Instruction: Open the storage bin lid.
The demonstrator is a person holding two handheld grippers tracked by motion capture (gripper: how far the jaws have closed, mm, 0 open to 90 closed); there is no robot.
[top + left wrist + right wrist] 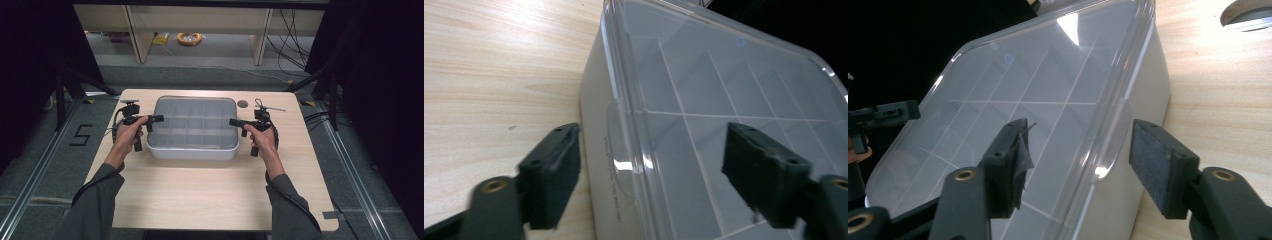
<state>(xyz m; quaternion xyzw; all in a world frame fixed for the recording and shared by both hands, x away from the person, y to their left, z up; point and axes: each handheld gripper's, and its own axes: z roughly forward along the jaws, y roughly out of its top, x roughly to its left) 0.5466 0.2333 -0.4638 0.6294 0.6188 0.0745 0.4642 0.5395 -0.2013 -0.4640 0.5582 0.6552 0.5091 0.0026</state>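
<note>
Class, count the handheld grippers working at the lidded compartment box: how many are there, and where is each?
2. The left gripper is at the box's left edge; the right gripper is at its right edge.

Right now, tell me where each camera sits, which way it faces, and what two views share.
High view: above the person's side, looking forward and down on the table; forearms, left gripper, right gripper.
Left gripper view: rides the left gripper, looks along its fingers, which straddle the box's lid edge.
Right gripper view: rides the right gripper, faces the opposite lid edge.
Shared: all show the clear lid over divided compartments; the right gripper view also catches the left gripper far off.
</note>
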